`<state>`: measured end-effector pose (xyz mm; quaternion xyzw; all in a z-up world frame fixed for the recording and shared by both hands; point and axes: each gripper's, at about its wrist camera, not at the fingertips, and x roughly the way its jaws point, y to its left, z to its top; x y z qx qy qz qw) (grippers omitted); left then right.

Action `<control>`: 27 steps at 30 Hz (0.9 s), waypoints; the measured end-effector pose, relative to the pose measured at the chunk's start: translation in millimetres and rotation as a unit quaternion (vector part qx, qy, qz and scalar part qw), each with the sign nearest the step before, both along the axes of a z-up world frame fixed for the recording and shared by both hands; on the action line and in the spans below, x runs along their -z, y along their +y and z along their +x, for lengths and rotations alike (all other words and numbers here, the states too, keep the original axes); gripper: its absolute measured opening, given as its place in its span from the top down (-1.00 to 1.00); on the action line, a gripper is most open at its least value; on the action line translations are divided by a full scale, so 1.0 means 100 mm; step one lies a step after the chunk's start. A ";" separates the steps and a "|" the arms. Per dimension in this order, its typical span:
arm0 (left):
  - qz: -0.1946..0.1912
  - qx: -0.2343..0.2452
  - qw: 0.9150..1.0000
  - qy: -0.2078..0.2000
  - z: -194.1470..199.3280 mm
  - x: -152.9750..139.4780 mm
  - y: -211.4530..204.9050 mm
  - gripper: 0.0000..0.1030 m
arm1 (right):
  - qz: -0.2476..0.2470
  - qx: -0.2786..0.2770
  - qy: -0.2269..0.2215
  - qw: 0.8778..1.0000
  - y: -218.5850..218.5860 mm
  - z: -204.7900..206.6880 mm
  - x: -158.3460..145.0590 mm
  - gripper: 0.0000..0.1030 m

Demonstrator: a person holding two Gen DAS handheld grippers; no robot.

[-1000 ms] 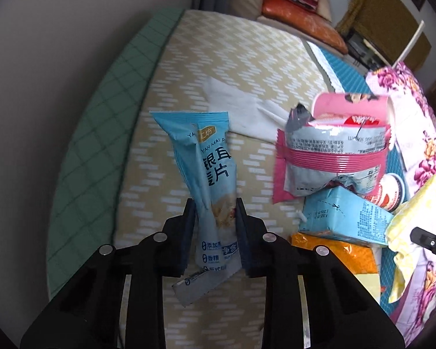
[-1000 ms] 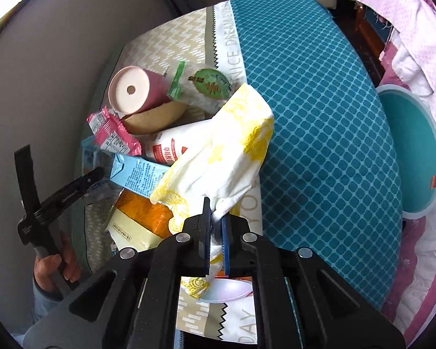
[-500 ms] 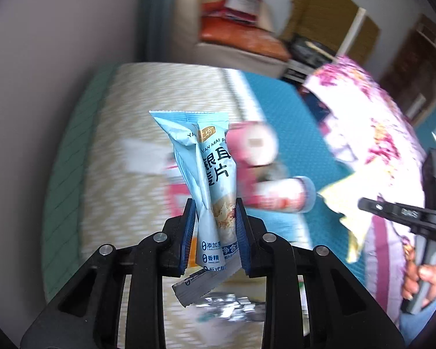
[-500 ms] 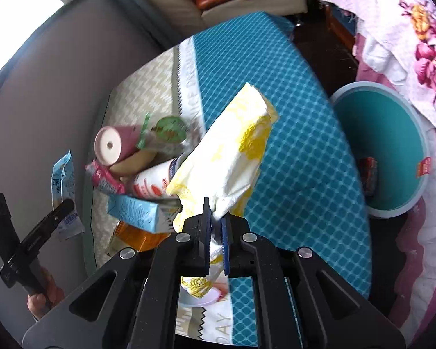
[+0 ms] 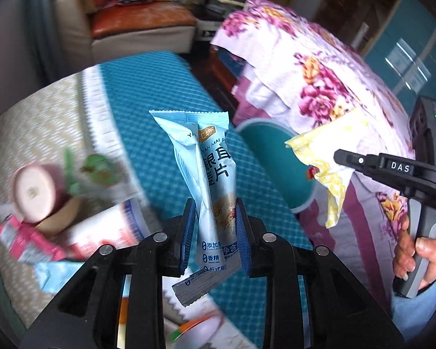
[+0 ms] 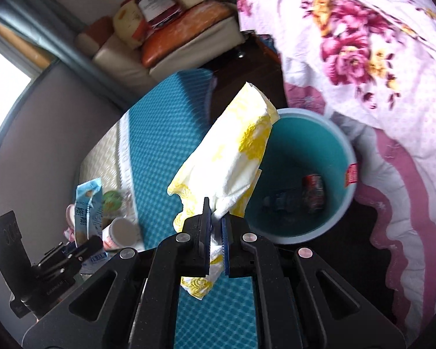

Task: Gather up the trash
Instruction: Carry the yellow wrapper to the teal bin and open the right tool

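My left gripper [image 5: 213, 226] is shut on a light blue snack wrapper [image 5: 207, 174] that stands upright between its blue pads, above the table's teal mat. My right gripper [image 6: 216, 228] is shut on a yellow-and-white crumpled napkin [image 6: 232, 157], held over the near rim of a teal trash bin [image 6: 311, 180] with some dark trash inside. In the left wrist view the right gripper [image 5: 341, 157] holds the napkin [image 5: 328, 157] beside the bin [image 5: 276, 157]. In the right wrist view the left gripper [image 6: 81, 247] and its wrapper [image 6: 87, 209] sit low on the left.
Trash lies on the table at the left: a pink cup [image 5: 35, 192], a green-topped packet [image 5: 98, 168], a pink wrapper [image 5: 23, 241] and a white-and-red cup [image 5: 107, 232]. A floral bedspread [image 6: 378, 58] rises right of the bin. A sofa [image 5: 136, 26] stands behind.
Both grippers have swung right from the trash pile toward the teal bin, still holding the wrapper and the napkin. The bin now fills the middle of the right wrist view.
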<state>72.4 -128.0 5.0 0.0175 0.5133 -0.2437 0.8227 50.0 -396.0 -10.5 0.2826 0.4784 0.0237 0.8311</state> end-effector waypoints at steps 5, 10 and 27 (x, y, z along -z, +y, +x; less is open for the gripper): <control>0.012 0.036 0.999 0.014 0.15 0.17 -0.58 0.46 | 0.001 0.025 0.005 1.000 -0.36 -0.03 0.09 0.88; 0.027 0.058 0.998 0.026 0.32 0.32 -1.04 0.46 | 0.000 0.034 0.008 0.999 -0.60 0.03 0.19 0.88; 0.053 0.081 0.994 0.042 0.60 0.55 -1.60 0.39 | 0.010 0.046 0.026 0.999 -0.90 0.17 0.41 0.88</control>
